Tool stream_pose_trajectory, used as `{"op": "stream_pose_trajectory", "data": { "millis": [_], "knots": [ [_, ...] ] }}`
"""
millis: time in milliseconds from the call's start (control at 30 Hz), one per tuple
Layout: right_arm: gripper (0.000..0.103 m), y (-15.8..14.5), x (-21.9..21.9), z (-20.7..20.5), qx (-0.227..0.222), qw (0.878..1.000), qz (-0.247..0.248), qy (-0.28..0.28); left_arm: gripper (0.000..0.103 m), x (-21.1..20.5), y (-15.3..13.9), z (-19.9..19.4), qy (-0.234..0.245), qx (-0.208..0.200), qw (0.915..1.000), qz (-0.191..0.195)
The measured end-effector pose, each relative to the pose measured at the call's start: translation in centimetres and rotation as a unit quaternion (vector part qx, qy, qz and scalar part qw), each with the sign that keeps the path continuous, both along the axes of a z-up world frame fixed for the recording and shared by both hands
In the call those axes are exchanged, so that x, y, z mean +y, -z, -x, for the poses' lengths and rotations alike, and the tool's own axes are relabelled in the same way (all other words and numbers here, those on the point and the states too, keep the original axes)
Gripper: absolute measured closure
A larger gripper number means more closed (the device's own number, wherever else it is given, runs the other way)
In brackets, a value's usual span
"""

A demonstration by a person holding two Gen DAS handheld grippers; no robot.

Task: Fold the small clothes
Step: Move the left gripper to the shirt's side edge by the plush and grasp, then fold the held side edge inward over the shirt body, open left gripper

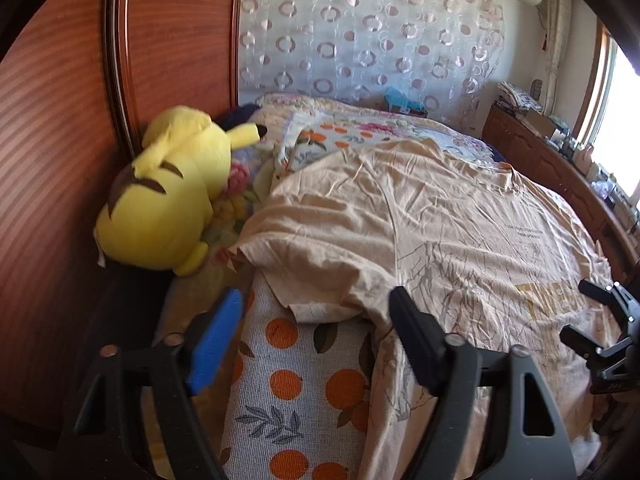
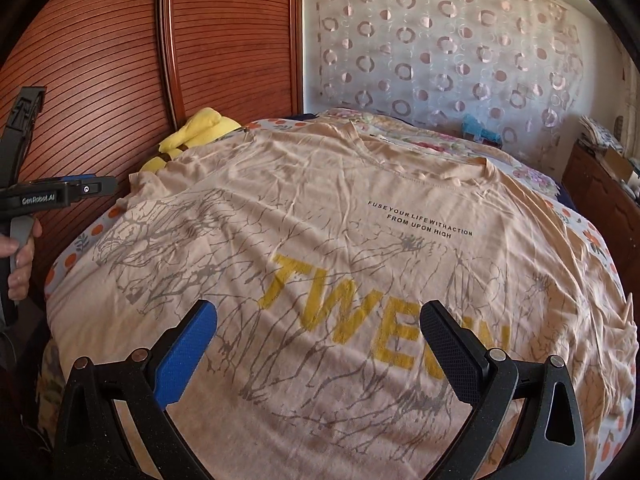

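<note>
Two grippers hover over a shirt spread flat on the bed.

The peach shirt [image 2: 340, 248] lies face up on the bed [image 1: 288, 392], its collar toward the dotted curtain [image 2: 440, 48] and its yellow lettering nearest the tools. The left gripper [image 1: 316, 320] hangs at the shirt's left sleeve edge, jaws apart with nothing pinched between them. The right gripper [image 2: 320, 344] sits above the lettering, jaws spread wide and empty, not touching the cloth. A yellow plush [image 1: 168, 196] rests just beside the shirt's left sleeve, against the wooden wardrobe [image 1: 60, 120].
</note>
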State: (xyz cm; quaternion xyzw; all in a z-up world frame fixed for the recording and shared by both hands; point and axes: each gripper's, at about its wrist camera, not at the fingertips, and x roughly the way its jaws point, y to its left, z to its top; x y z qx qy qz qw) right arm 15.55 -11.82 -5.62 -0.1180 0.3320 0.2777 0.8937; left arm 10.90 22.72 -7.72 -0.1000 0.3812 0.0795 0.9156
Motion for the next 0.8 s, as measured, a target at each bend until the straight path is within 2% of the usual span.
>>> {"op": "stream_pose_trajectory", "data": {
  "millis": [67,133,200,367,600,667,800],
  "knots": [
    [0.001,0.3,0.3,-0.3,0.007,1.0,0.002,0.0,0.042,0.3,0.8,-0.1,-0.003,0.016,0.9999,0.0],
    [0.001,0.4,0.4,-0.4,0.011,1.0,0.005,0.002,0.054,0.1,1.4,-0.1,-0.001,0.026,0.9997,-0.001],
    [0.001,0.3,0.3,-0.3,0.006,1.0,0.003,0.002,0.057,-0.3,1.8,-0.1,0.005,0.033,0.9994,-0.004],
    [0.002,0.6,0.9,-0.5,0.004,1.0,0.002,0.005,0.058,-0.6,2.5,-0.7,0.014,0.045,0.9989,-0.003],
    [0.001,0.6,0.8,-0.3,-0.001,1.0,-0.001,0.005,0.058,0.1,2.4,-1.7,0.013,0.042,0.999,0.01],
    [0.001,0.6,0.8,-0.3,-0.002,1.0,-0.001,0.004,0.064,0.1,2.4,-1.9,0.015,0.041,0.999,0.007],
    [0.001,0.6,0.8,-0.2,-0.001,1.0,-0.001,0.002,0.089,-0.1,2.3,-2.3,0.024,0.044,0.9987,-0.003]
  ]
}}
